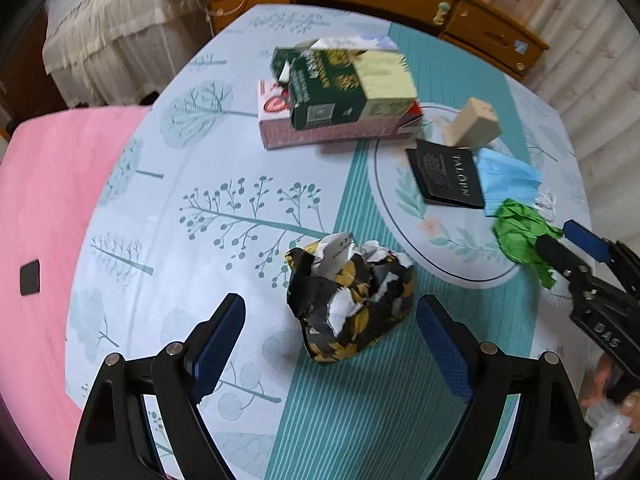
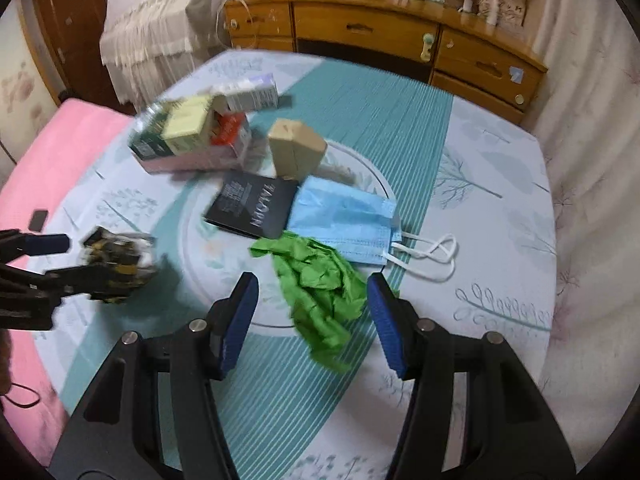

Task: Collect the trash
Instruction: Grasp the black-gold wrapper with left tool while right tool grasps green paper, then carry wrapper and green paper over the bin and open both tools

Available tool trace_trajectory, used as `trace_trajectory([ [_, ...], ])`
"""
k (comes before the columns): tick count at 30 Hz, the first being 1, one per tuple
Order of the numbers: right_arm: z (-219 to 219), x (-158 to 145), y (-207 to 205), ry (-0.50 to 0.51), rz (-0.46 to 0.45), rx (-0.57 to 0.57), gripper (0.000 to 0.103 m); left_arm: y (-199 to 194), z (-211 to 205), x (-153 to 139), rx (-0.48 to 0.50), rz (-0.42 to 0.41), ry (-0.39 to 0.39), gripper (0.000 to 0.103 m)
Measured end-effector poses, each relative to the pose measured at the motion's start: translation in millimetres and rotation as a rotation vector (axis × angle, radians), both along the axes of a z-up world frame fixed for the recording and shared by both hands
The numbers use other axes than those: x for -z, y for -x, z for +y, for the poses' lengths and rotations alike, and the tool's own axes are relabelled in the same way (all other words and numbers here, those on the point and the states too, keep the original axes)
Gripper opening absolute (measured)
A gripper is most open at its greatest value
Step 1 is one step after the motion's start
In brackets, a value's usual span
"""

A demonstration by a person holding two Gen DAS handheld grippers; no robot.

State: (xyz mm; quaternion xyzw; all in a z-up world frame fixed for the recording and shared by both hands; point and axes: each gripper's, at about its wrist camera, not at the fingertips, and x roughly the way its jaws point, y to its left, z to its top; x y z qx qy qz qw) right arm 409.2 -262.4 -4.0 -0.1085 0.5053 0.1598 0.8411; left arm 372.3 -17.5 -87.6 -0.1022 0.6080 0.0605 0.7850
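Reaching stage, both at once: left gripper (image 1: 330, 344) gaping around the crumpled black-and-yellow wrapper (image 1: 350, 300), right gripper (image 2: 312, 320) gaping around the green paper wad (image 2: 320, 284). Nothing gripped yet. Next: lower at frame centre, close the fingers (image 2: 386, 320), lift off the surface (image 2: 480, 208).

A crumpled black, yellow and white wrapper (image 1: 352, 300) is seen on the tablecloth. A crumpled green paper (image 2: 320, 292) is seen touching a flat blue face mask (image 2: 344, 220), beside a black card (image 2: 252, 208).
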Motion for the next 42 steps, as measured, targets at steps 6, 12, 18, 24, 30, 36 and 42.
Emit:
trace_trajectory([
  [6, 3, 29, -12, 0.046, 0.027, -0.015, 0.053, -9, 0, 11, 0.004, 0.022, 0.007, 0.089],
  [12, 2, 45, -16, 0.035, 0.072, -0.021, 0.053, -14, 1, 16, -0.015, 0.024, 0.017, 0.088],
  [18, 5, 46, -12, 0.035, 0.063, -0.012, 0.038, -19, 0, 20, -0.012, 0.032, 0.023, 0.086],
  [24, 0, 36, 5, -0.008, 0.076, 0.013, 0.035, -16, -3, 31, -0.005, 0.056, 0.093, 0.071],
  [30, -6, 16, 39, -0.053, 0.082, 0.025, 0.032, -5, 0, 25, -0.014, 0.009, 0.107, 0.043],
  [36, -8, -11, 84, -0.103, 0.082, 0.057, 0.031, 23, 1, 5, 0.009, -0.025, 0.085, 0.039],
  [42, -3, -38, 140, -0.13, 0.069, 0.097, 0.031, 77, 5, -48, 0.087, -0.11, 0.094, 0.039],
])
